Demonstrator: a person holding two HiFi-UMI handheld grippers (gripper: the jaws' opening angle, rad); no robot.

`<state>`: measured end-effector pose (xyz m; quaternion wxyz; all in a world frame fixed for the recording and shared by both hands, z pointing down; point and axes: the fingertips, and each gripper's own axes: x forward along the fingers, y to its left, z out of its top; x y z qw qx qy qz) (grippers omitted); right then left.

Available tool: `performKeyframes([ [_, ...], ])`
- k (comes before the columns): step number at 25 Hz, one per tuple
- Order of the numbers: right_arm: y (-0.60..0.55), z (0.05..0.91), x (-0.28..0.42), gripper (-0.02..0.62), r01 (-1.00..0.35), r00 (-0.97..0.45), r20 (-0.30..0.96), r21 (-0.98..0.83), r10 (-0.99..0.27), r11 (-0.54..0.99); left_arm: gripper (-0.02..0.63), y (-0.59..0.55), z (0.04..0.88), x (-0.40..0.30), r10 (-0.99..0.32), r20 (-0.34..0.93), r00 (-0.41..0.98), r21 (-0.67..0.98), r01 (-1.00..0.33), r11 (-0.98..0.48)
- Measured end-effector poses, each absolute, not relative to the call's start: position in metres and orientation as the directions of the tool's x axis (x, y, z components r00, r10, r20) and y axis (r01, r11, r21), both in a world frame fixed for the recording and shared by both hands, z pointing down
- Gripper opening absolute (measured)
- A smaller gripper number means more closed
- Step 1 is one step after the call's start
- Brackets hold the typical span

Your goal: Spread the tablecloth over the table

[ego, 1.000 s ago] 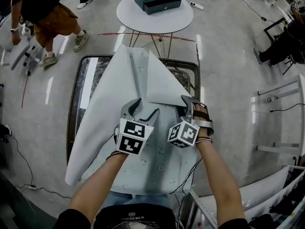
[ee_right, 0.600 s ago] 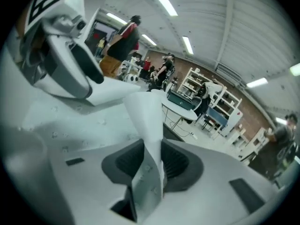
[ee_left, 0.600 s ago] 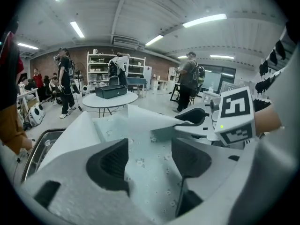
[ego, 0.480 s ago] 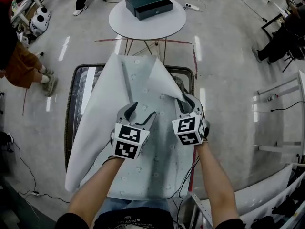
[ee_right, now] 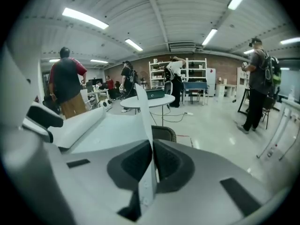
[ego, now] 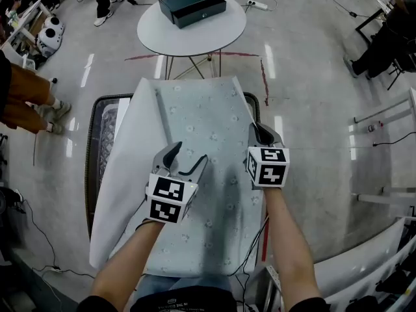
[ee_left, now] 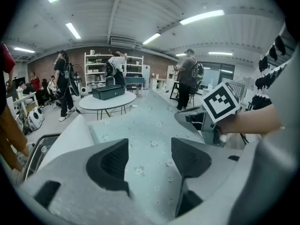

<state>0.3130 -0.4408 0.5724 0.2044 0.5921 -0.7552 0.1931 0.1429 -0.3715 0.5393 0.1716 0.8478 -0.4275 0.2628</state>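
A pale blue flowered tablecloth (ego: 201, 129) lies along the dark-framed table (ego: 90, 174), its left part draped over the left side. My left gripper (ego: 186, 158) hovers just over the cloth's middle with its jaws wide open and nothing between them; in the left gripper view the left gripper (ee_left: 150, 150) has only the cloth (ee_left: 140, 125) showing below it. My right gripper (ego: 261, 133) is at the cloth's right edge. In the right gripper view the right gripper (ee_right: 152, 159) is shut on a thin standing fold of the tablecloth edge (ee_right: 145, 118).
A round white table (ego: 214, 31) carrying a dark box (ego: 192, 5) stands just beyond the far end. People stand at the far left and right. Cables lie on the floor at the left, and a white rack (ego: 390, 265) is close at the right.
The flap folded over the cloth's right part has been drawn out rightward and now lies flat. My right gripper rolled, moved right and shut on the cloth's edge. The left gripper barely moved.
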Motion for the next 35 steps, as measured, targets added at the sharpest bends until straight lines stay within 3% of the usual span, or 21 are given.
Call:
performKeyframes([
  [5, -0.448, 0.589, 0.331, 0.025, -0.977, -0.21, 0.565, -0.145, -0.798, 0.155, 0.291, -0.374, 0.543, 0.146, -0.631, 0.603, 0.488, 0.062, -0.817, -0.573],
  [13, -0.446, 0.615, 0.35, 0.084, -0.996, -0.092, 0.634, -0.055, -0.768, 0.074, 0.29, -0.377, 0.544, 0.135, -0.646, 0.602, 0.469, 0.052, -0.831, -0.554],
  [27, -0.428, 0.557, 0.318, 0.158, -0.988, -0.139, 0.557, -0.02, -0.819, 0.154, 0.291, -0.358, 0.529, 0.103, -0.671, 0.59, 0.449, 0.034, -0.844, -0.535],
  [35, -0.405, 0.523, 0.271, 0.158, -0.978, -0.181, 0.507, -0.004, -0.843, 0.208, 0.305, -0.344, 0.542, 0.072, -0.66, 0.626, 0.416, -0.042, -0.827, -0.561],
])
